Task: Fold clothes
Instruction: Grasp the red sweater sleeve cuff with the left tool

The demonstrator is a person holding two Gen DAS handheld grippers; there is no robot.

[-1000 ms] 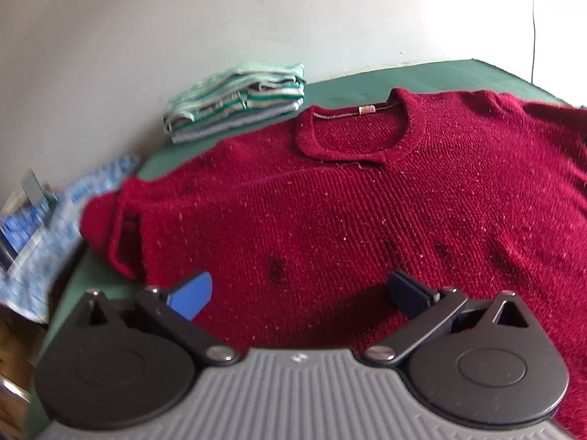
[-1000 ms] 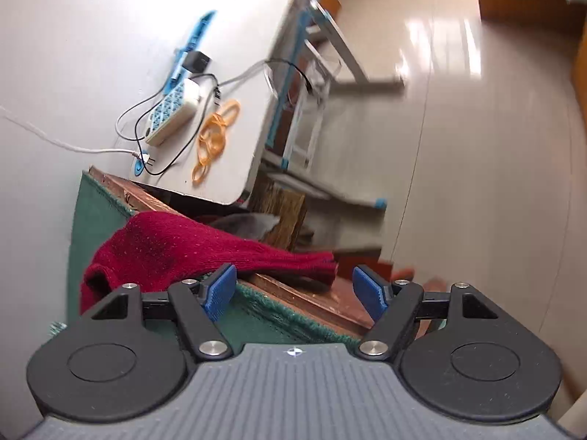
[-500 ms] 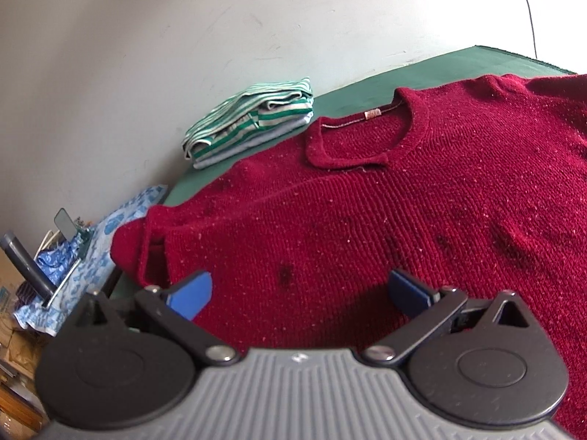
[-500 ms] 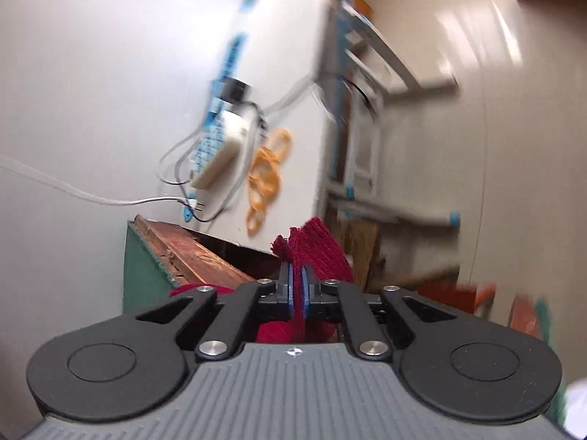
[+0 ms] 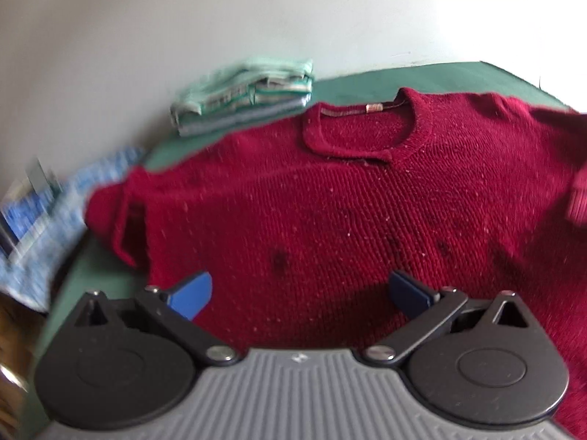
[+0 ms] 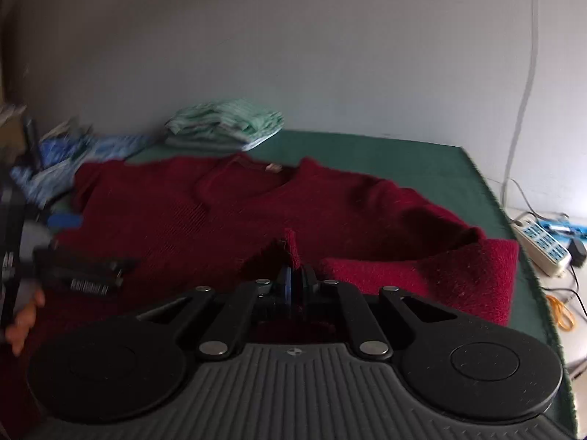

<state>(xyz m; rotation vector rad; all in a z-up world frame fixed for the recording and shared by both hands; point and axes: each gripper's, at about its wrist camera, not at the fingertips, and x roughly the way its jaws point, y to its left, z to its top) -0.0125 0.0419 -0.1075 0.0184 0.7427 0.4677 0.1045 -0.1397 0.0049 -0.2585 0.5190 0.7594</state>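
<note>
A dark red knit sweater (image 5: 348,205) lies spread front-up on the green table (image 5: 422,77), collar toward the wall. My left gripper (image 5: 299,293) is open and empty, hovering over the sweater's lower body. My right gripper (image 6: 293,278) is shut on the cuff of the sweater's right sleeve (image 6: 433,275), which is drawn in across the sweater body (image 6: 220,212). That cuff shows at the right edge of the left wrist view (image 5: 578,198). The left gripper also shows at the left edge of the right wrist view (image 6: 62,253).
A folded stack of green striped clothes (image 5: 245,91) sits at the back near the wall, also in the right wrist view (image 6: 227,121). A blue patterned cloth (image 5: 55,212) lies off the table's left side. A power strip (image 6: 543,242) and cables lie right of the table.
My right gripper closed on the sleeve cuff at the table's right edge and swung it in over the sweater. My left gripper stayed open above the sweater, shifting slightly.
</note>
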